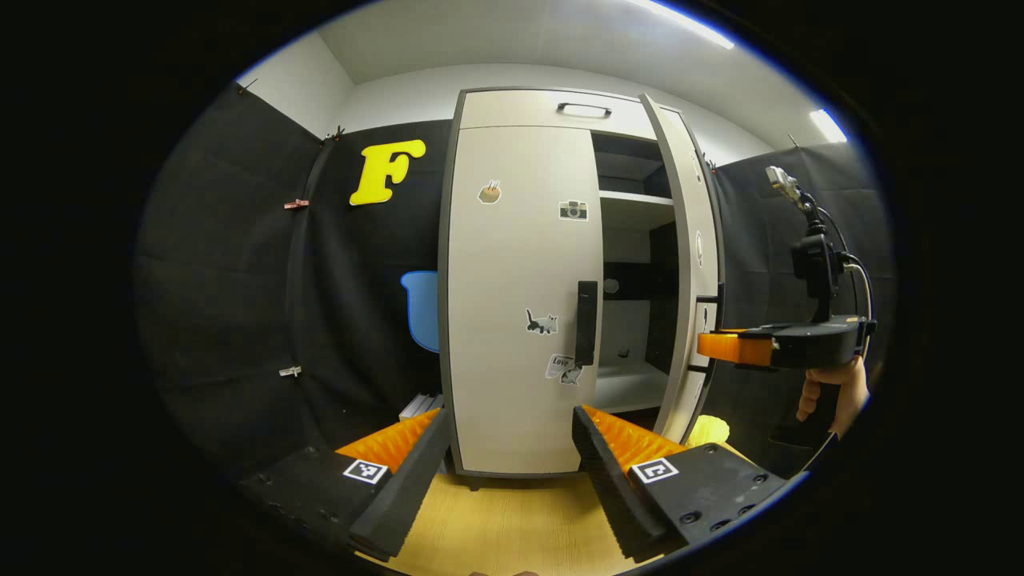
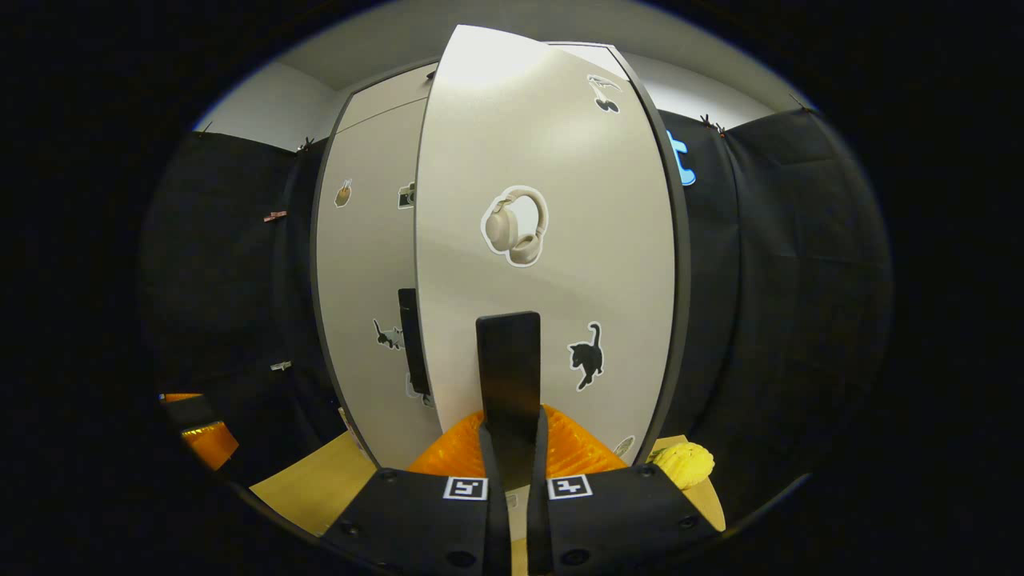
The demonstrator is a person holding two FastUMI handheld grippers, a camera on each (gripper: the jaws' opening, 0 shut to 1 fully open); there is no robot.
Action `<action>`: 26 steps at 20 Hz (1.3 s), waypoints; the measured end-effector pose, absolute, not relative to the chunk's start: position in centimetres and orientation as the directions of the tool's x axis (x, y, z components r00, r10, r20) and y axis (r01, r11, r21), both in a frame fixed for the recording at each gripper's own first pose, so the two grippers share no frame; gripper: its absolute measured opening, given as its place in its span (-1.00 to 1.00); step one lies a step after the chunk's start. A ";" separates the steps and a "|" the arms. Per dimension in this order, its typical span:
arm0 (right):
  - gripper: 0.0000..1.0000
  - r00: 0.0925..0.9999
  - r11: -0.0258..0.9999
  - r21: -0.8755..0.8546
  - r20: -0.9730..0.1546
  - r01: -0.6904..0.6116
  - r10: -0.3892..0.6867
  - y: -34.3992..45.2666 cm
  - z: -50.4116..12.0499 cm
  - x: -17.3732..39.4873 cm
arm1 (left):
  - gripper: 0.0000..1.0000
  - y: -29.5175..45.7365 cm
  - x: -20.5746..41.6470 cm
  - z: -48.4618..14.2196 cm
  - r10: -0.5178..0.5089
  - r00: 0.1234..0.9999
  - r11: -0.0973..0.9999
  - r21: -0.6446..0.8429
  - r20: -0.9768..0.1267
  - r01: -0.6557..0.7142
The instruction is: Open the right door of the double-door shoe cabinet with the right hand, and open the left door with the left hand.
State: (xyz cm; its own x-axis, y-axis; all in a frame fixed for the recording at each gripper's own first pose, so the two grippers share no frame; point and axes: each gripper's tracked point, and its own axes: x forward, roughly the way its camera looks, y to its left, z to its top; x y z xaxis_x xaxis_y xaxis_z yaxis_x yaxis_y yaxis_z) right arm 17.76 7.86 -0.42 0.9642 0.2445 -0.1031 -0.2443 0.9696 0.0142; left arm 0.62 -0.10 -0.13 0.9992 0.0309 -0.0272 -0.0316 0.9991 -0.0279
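Note:
The tall beige shoe cabinet (image 1: 520, 240) stands straight ahead in the left gripper view. Its left door (image 1: 520, 304) is closed, with a black vertical handle (image 1: 586, 322) at its right edge. The right door (image 1: 692, 264) has swung out, baring shelves (image 1: 636, 200). My left gripper (image 1: 512, 456) is open, low and short of the left door. My right gripper (image 1: 708, 346), held by a hand (image 1: 832, 396), is at the open door's edge. In the right gripper view the right gripper (image 2: 512, 448) is shut on the right door's black handle (image 2: 508, 360); the right door (image 2: 560, 240) is close in front.
A yellow object (image 1: 708, 430) lies on the wooden floor (image 1: 496, 520) by the open door's foot. A blue chair-like shape (image 1: 422, 308) sits left of the cabinet. A top drawer with a handle (image 1: 584, 110) caps the cabinet. Black cloth walls close both sides.

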 end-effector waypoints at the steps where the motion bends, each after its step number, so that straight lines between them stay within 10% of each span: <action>1: -0.75 0.964 0.969 0.011 -0.101 -0.246 0.246 7.6 -0.4 17.6 | 0.89 -0.4 0.7 0.1 0.029 0.999 0.999 -0.023 -0.024 -0.029; 26: -0.80 0.994 0.998 0.040 -0.102 0.043 -0.039 -10.0 -1.1 14.0 | 0.89 -4.8 1.4 0.3 -0.014 0.999 0.999 -0.033 -0.032 0.013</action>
State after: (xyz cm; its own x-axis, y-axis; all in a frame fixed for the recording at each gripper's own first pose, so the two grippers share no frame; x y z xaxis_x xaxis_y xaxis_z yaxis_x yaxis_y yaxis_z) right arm 13.99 -10.00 -1.13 0.9941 -0.0391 -0.1016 0.0434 0.9982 0.0403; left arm 1.37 -4.80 0.33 0.9994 -0.0140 -0.0324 0.0129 0.9994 -0.0333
